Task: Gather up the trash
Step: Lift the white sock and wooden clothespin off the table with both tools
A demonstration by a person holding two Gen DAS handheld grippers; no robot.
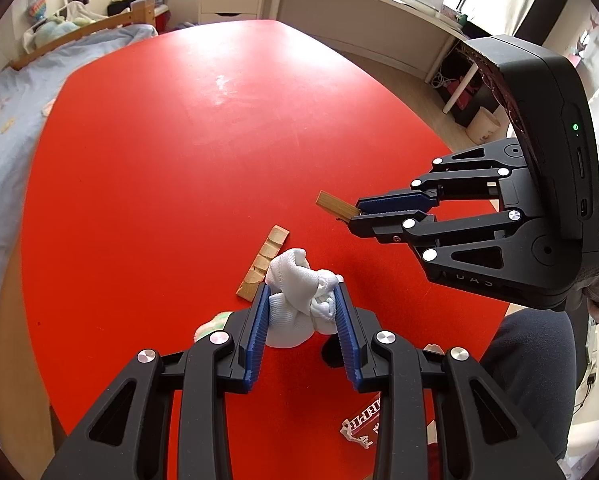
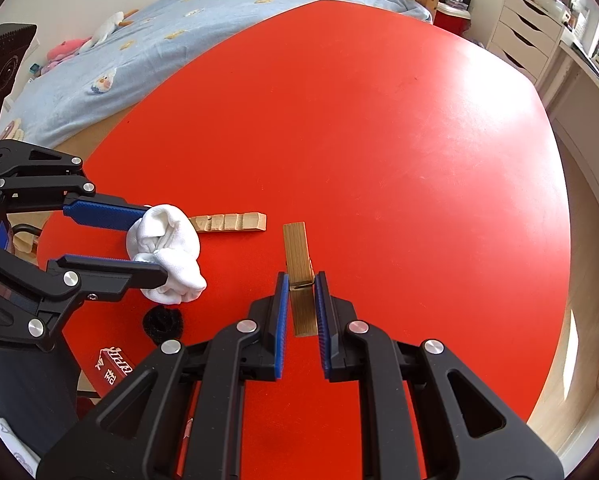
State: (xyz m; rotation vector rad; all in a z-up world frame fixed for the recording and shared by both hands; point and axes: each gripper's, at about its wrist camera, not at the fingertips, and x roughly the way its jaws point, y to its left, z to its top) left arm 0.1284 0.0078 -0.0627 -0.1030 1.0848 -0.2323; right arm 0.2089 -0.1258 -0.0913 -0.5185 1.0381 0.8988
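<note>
Left wrist view: left gripper [image 1: 301, 312] fingers pinch a white cloth wad [image 1: 299, 300] above the red desk [image 1: 159, 160]; a wooden strip [image 1: 264, 262] lies just beyond, long axis running away

Right wrist view: right gripper [image 2: 301, 304] fingers clamp a bamboo clip [image 2: 299, 272]

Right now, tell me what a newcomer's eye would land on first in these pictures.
The big red table fills both views. Near its front edge, the left gripper is shut on a crumpled white cloth, and the right gripper is shut on a wooden clothespin to the cloth's right. A notched wooden strip lies flat just beyond the cloth, with a blue-covered bed behind the table.
</note>
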